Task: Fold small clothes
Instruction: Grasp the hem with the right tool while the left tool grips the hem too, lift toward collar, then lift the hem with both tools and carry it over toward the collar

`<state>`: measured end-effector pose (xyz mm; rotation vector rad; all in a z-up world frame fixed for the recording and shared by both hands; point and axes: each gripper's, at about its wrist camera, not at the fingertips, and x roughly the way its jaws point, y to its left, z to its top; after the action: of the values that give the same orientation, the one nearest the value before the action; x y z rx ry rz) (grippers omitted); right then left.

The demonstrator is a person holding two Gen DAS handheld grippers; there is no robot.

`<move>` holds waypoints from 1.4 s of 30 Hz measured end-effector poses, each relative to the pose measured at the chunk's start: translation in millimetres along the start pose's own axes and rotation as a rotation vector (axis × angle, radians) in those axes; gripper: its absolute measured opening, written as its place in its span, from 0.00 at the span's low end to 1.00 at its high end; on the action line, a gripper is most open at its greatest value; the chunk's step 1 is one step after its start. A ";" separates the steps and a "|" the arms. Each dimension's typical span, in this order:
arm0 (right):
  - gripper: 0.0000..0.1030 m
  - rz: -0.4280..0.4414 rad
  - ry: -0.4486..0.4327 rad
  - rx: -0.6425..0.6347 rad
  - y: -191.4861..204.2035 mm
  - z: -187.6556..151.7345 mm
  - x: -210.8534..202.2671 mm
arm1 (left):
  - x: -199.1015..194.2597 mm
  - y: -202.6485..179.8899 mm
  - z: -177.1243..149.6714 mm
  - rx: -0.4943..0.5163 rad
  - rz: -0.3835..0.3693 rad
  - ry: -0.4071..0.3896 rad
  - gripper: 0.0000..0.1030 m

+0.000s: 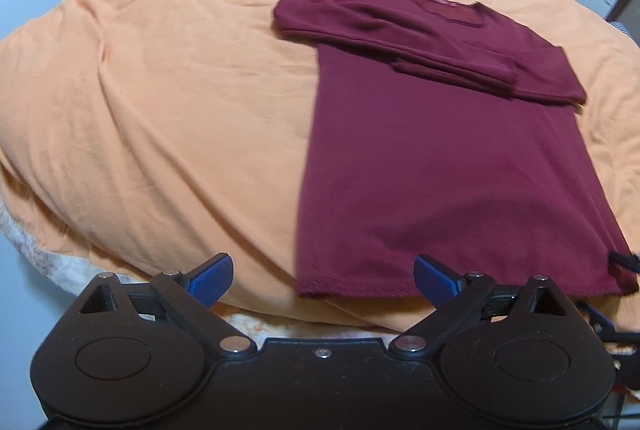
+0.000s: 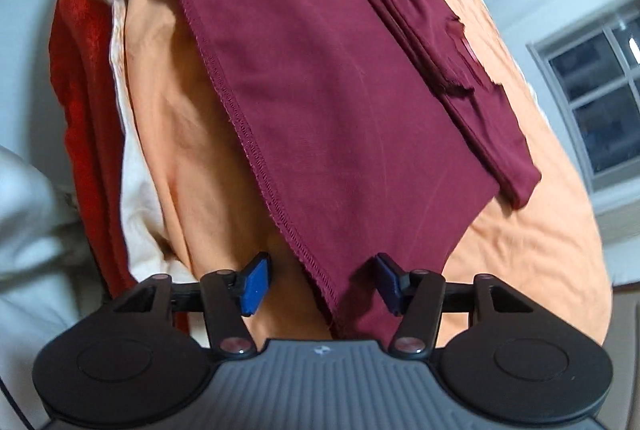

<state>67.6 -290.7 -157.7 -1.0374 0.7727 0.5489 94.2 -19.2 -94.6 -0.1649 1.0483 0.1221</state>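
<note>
The left tongs (image 1: 323, 280) hang wide apart over the near edge of the bed, blue pads (image 1: 212, 276) empty; the left pad sits over the orange sheet (image 1: 160, 90), the right pad just above the hem of the maroon shirt (image 1: 440, 182), whether touching I cannot tell. The shirt lies flat on the orange sheet, toward the bed's right side, its long sleeves folded across the chest below the collar, body spread down toward the near edge.

The right tongs (image 2: 322, 286) also stand apart, holding nothing. The shirt's (image 2: 340, 90) stitched hem corner lies between the two blue pads (image 2: 254, 286), the right pad over the cloth; contact is unclear. At the bed's left edge in this view a cream layer and a red blanket (image 2: 88, 90) show beneath the sheet (image 2: 540, 230).
</note>
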 end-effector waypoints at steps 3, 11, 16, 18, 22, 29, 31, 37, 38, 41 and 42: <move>0.30 0.059 -0.008 0.066 -12.4 6.6 -3.6 | -6.6 -11.1 -9.0 0.040 -0.030 -0.022 0.96; 0.08 0.377 -0.016 0.544 -112.4 20.6 -25.1 | -13.5 -54.0 -34.1 0.222 -0.131 -0.098 0.96; 0.08 0.493 -0.027 0.677 -161.4 30.5 -30.1 | 5.2 -98.1 -41.3 0.385 -0.088 -0.138 0.96; 0.08 0.499 -0.026 0.654 -168.3 37.8 -31.8 | 15.7 -117.1 -44.7 0.457 -0.026 -0.155 0.96; 0.08 0.499 -0.027 0.619 -175.8 52.0 -35.3 | 35.3 -146.4 -50.4 0.607 0.068 -0.169 0.89; 0.08 0.524 -0.062 0.696 -195.8 57.9 -41.8 | 51.9 -134.4 -36.3 0.602 0.232 -0.182 0.74; 0.08 0.510 -0.070 0.705 -199.8 58.7 -42.0 | 52.3 -121.2 -29.5 0.597 0.262 -0.170 0.71; 0.08 0.506 -0.092 0.797 -206.7 53.9 -35.3 | 45.4 -94.1 -21.1 0.632 0.320 -0.169 0.66; 0.08 0.509 -0.096 0.814 -208.1 52.7 -34.3 | 43.8 -91.0 -20.7 0.630 0.320 -0.169 0.65; 0.08 0.502 -0.100 0.819 -209.8 51.4 -34.1 | 36.4 -81.0 -20.8 0.635 0.311 -0.174 0.48; 0.08 0.499 -0.101 0.816 -209.6 51.1 -34.5 | 34.3 -79.3 -22.1 0.644 0.306 -0.184 0.39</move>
<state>213.5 -333.4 -0.7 -0.0549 1.0465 0.6183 106.5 -100.5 -129.1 0.5817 0.8779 0.0692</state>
